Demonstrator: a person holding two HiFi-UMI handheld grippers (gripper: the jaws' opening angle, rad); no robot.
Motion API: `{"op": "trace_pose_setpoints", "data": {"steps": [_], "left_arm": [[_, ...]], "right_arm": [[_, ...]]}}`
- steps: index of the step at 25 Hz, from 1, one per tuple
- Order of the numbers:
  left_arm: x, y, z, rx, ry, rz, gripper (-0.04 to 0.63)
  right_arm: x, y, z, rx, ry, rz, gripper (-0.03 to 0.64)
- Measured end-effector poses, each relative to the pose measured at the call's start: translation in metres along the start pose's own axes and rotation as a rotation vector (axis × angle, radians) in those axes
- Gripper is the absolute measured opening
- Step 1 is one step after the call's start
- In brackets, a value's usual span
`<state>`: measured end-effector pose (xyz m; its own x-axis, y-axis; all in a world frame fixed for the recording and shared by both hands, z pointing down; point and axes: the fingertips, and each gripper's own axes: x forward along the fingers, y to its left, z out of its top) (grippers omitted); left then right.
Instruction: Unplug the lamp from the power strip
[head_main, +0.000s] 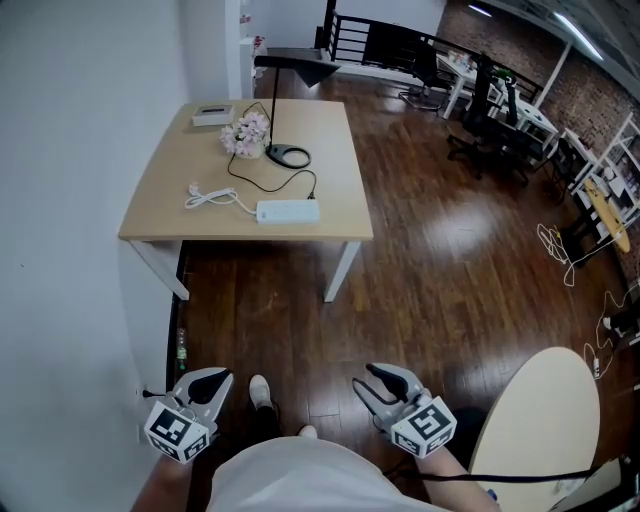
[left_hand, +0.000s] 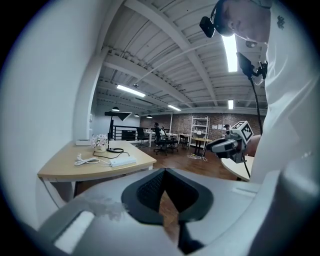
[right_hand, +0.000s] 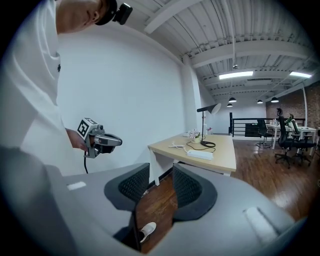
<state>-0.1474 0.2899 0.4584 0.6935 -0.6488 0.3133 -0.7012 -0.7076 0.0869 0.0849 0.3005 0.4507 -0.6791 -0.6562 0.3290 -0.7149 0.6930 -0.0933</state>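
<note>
Down at the bottom of the head view, the 2 grippers are held close to the person's body, well apart from the table (head_main: 175, 175) in the upper left of the frame. The left gripper (head_main: 212, 380) has its tips pressed together with nothing between them; only floor shows in the gap lower down the pads. The right gripper (head_main: 364, 378) has its jaws spread a little, and between them only the wooden floor and a white shoe (head_main: 260, 390) show.

On the table, the lamp (head_main: 273, 105) stands upright near the far edge, just beside a small bunch of flowers (head_main: 247, 133). Its black cord (head_main: 260, 185) loops from the ring base toward the near edge and ends in a plug at the right end of the white power strip (head_main: 288, 211). The strip's own white cable (head_main: 210, 197) lies coiled to its left. A round pale table (head_main: 540, 420) fills the lower right corner.
</note>
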Motion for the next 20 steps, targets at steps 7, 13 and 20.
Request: {"op": "trace_pose_setpoints", "data": {"steps": [7, 13, 20], "left_arm": [[-0.019, -0.022, -0.007, 0.003, -0.005, 0.014, 0.005], [-0.024, -0.027, -0.014, 0.003, 0.001, 0.007, 0.005], [-0.019, -0.023, -0.016, 0.000, 0.003, -0.007, 0.005]], "right_arm": [[-0.016, 0.020, -0.007, -0.012, -0.005, 0.011, 0.146], [-0.024, 0.028, -0.017, -0.006, 0.007, 0.001, 0.144], [-0.023, 0.026, -0.018, -0.003, 0.012, -0.015, 0.143]]}}
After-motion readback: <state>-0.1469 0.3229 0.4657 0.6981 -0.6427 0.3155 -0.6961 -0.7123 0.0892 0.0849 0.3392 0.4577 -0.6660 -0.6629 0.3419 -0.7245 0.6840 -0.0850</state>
